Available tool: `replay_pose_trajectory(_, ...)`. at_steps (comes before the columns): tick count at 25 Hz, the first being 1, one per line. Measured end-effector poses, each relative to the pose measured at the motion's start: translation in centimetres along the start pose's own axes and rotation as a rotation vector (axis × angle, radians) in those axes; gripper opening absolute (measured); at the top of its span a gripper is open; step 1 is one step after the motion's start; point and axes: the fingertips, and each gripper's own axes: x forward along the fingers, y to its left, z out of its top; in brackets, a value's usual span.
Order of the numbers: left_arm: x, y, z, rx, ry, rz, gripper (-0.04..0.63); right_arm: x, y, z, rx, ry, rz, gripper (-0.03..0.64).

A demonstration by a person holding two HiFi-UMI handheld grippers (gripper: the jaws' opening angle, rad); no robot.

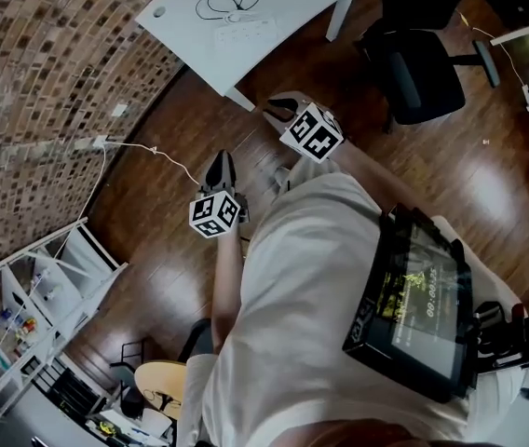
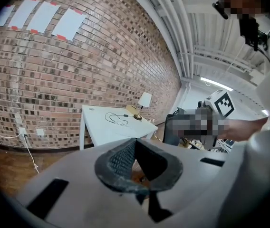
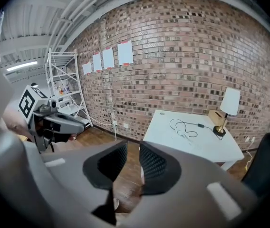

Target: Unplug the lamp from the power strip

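We stand well back from the white table point(image 1: 306, 7). The lamp point(image 3: 230, 101) stands at the table's wall-side corner, its cord point(image 1: 228, 4) looped beside the power strip point(image 1: 246, 32). Our left gripper's point(image 2: 135, 142) fingers meet at the tips, holding nothing. Our right gripper's point(image 3: 133, 150) fingers stand narrowly apart, also holding nothing.
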Motion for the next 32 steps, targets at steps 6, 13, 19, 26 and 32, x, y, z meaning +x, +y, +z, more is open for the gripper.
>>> replay_pose_trajectory(6, 2.6, -3.0, -2.2, -0.026, 0.026, 0.03, -0.003, -3.0, -3.7, -4.1, 0.041, 0.007, 0.016, 0.078)
replay_pose_trajectory(13, 4.9, -6.0, 2.8, -0.018, -0.07, 0.06, -0.003, -8.6, -10.2, -6.8, 0.174, 0.014, -0.059, 0.078)
replay_pose_trajectory(19, 6.2, -10.6, 2.0, -0.003, -0.045, 0.045, -0.002, -13.1, -14.4, -10.6, 0.293, -0.018, -0.116, 0.078)
replay_pose_trajectory(26, 6.4, -12.2, 1.4, -0.014, -0.035, 0.081, -0.003, -15.5, -16.5, -10.2, 0.327, -0.104, -0.105, 0.066)
replay_pose_trajectory(32, 6.2, -14.7, 0.3, -0.018, -0.028, 0.124, -0.002, -17.7, -17.2, -11.5, 0.305, -0.13, -0.057, 0.066)
